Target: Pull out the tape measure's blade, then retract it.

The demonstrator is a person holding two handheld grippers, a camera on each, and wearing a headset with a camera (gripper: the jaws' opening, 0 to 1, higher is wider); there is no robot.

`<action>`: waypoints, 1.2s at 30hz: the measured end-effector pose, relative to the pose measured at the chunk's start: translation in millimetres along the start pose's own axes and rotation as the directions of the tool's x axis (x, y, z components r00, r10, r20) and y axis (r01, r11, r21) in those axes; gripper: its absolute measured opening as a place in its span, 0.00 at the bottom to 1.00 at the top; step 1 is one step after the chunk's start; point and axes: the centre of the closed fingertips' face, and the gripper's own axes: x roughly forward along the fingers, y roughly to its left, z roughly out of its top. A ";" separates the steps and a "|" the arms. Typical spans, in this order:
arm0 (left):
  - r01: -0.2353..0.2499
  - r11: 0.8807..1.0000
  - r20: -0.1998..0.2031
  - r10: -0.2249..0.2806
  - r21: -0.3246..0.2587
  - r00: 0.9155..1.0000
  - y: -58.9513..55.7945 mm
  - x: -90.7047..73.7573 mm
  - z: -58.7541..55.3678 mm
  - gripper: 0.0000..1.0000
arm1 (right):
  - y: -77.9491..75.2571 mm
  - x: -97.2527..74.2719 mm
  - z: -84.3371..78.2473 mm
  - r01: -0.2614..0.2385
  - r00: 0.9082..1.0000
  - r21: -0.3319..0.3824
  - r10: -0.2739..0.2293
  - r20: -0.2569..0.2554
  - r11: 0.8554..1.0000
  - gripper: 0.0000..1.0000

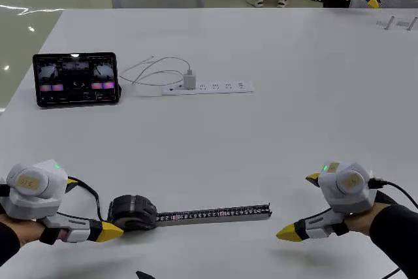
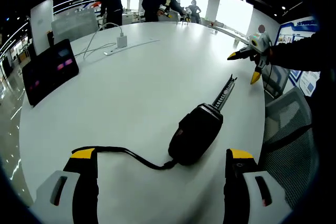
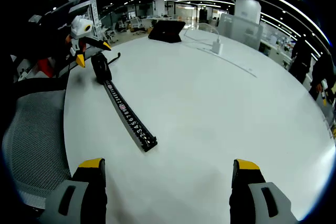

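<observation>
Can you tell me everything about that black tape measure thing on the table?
The tape measure has a chunky black case, plastic or rubber by its look, and it lies on the white table. Its blade is pulled out, flat and straight on the tabletop. The blade is dark with pale numbers and has a small hook at its tip. A thin black cord trails from the case's back end. Nothing grips the case: it sits just ahead of the open left gripper.

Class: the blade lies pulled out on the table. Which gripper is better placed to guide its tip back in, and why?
Probably right. The open right gripper hangs just beyond the blade tip, while the open left gripper sits by the case at the far end.
</observation>
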 end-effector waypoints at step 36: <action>-0.121 0.989 0.209 0.136 -0.082 0.968 -10.3 -53.3 -17.4 0.99 | 29.4 -50.1 -8.7 0.102 0.980 0.074 -0.113 0.165 0.992 0.99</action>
